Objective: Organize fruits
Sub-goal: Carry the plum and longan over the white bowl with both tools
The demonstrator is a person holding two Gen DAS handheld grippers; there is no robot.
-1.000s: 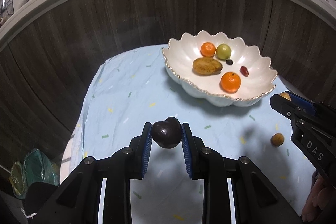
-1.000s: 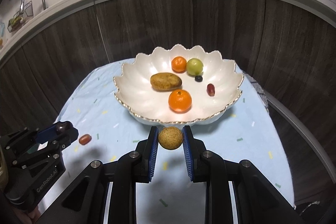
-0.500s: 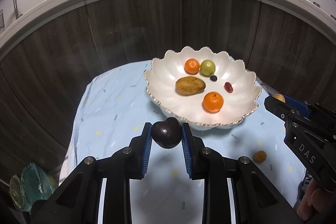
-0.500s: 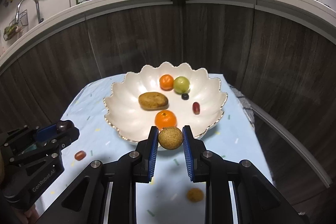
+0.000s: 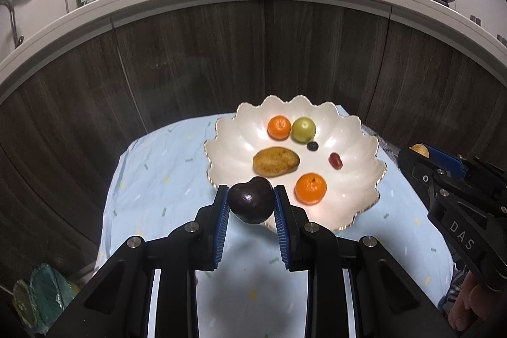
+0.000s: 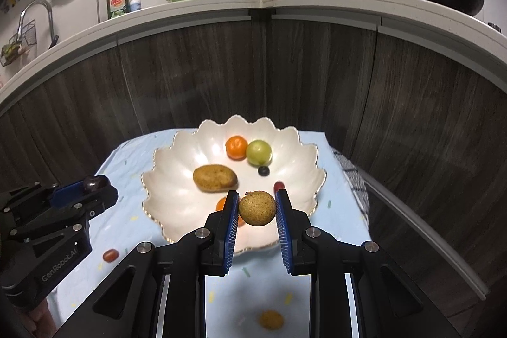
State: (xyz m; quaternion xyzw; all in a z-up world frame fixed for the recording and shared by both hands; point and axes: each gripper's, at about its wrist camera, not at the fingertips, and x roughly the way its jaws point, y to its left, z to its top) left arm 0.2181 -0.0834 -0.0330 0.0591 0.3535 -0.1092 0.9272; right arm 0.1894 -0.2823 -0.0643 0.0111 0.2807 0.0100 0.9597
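Both fruits gripped, carried above the near rim of the bowl.

Left gripper pinches a dark plum, smooth, likely slippery; right gripper pinches a rough tan fruit, light, firm. Both held across the widest girth. Versus a second ago: both higher, closer to the bowl; grips unchanged.

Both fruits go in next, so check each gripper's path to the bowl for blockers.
Nothing visible blocks either. The dark plum and brown fruit hang at the bowl's near rim, with bare space left of the fruit inside.
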